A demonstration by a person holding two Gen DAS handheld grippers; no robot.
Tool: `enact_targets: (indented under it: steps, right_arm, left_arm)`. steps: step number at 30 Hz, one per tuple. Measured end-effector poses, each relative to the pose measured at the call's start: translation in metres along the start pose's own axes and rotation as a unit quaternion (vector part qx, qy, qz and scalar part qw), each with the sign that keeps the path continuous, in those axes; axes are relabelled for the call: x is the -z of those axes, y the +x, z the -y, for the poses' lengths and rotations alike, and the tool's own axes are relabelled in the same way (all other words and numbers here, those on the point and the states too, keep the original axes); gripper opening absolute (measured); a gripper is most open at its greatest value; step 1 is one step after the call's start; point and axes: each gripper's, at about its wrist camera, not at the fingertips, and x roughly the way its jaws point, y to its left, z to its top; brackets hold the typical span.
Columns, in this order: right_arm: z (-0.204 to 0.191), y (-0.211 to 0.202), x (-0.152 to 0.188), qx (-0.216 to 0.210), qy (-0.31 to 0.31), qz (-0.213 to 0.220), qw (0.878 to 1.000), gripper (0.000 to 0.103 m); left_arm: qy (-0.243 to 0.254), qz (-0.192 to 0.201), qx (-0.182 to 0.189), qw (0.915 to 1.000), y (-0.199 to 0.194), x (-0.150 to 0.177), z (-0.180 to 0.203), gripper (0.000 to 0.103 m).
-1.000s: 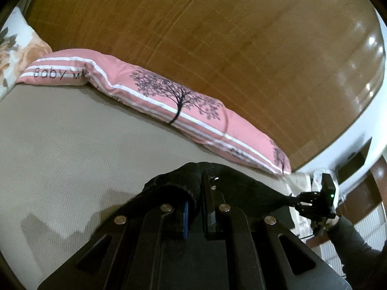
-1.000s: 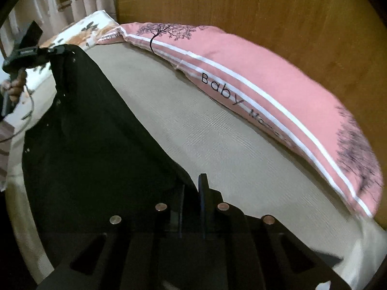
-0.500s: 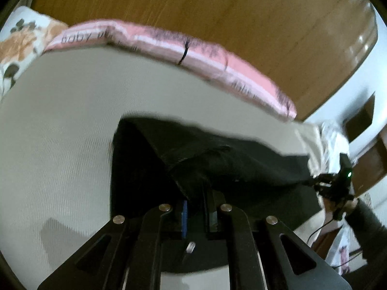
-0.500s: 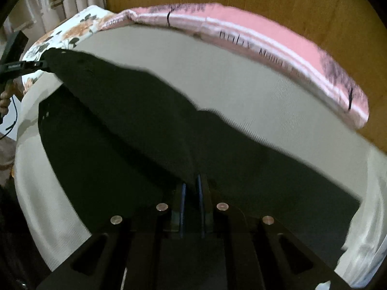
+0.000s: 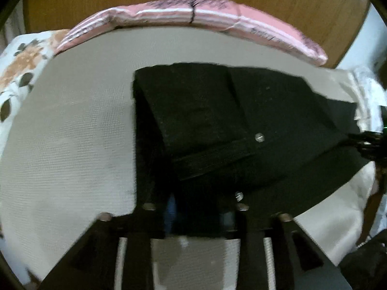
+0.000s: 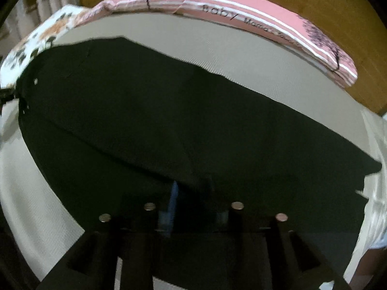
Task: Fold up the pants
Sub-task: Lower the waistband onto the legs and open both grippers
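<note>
Now you are opening the jaws of your left gripper (image 5: 198, 213) and right gripper (image 6: 193, 207) over the black pants (image 5: 217, 120), lying doubled on the beige ribbed sheet (image 5: 72, 133). Bare sheet is reaching left to the floral pillow (image 5: 21, 60) and ahead to the pink striped pillow (image 6: 254, 12).

The pants (image 5: 217, 111) are seen as matt black woven cloth, with a small shiny metal button (image 5: 259, 137). The bed (image 5: 72, 130) beneath them is covered in coarse, ribbed beige fabric. Behind the pants, a smooth pink printed cotton pillow (image 6: 266, 17) and a polished wooden headboard (image 5: 266, 2) are shown.
</note>
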Motion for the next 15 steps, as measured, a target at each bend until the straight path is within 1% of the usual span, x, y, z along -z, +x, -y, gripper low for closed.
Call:
enact_targets:
  steps: [1,2,3,4,5,7,9,10,11,12,15]
  right_arm:
    - [0.001,-0.005,0.001,-0.001,0.012,0.006,1.0,0.035]
    - [0.004,-0.011,0.003,-0.008,0.028,0.015,0.999,0.041]
    - [0.006,-0.018,0.006,-0.019,0.047,0.025,0.998,0.043]
    - [0.009,-0.025,0.01,-0.027,0.067,0.033,0.997,0.046]
    - [0.012,-0.031,0.015,-0.036,0.089,0.04,0.995,0.046]
    - [0.02,-0.04,0.023,-0.067,0.134,0.05,0.987,0.046]
    - [0.026,-0.045,0.034,-0.1,0.185,0.055,0.976,0.046]
    - [0.028,-0.047,0.04,-0.118,0.208,0.061,0.969,0.046]
    - [0.03,-0.046,0.044,-0.131,0.229,0.063,0.963,0.047]
    - [0.031,-0.045,0.048,-0.143,0.247,0.064,0.956,0.047]
    - [0.031,-0.037,0.05,-0.149,0.271,0.064,0.949,0.047]
  left_arm:
    - [-0.003,0.001,-0.003,1.0,-0.002,0.001,-0.002,0.039]
    - [-0.01,0.002,-0.009,0.9999,-0.006,0.003,-0.005,0.044]
    - [-0.018,0.002,-0.013,0.9998,-0.009,0.005,-0.008,0.046]
    - [-0.032,0.004,-0.019,0.9993,-0.014,0.008,-0.013,0.054]
    - [-0.044,0.006,-0.02,0.9988,-0.017,0.011,-0.016,0.058]
    - [-0.081,0.009,-0.007,0.9966,-0.025,0.02,-0.026,0.059]
    - [-0.119,0.019,0.024,0.9924,-0.033,0.027,-0.03,0.059]
    - [-0.144,0.022,0.049,0.9882,-0.036,0.032,-0.032,0.059]
    - [-0.157,0.022,0.067,0.985,-0.038,0.034,-0.032,0.059]
    - [-0.176,0.023,0.098,0.9793,-0.037,0.038,-0.032,0.059]
    - [-0.217,0.018,0.149,0.9645,-0.027,0.04,-0.027,0.059]
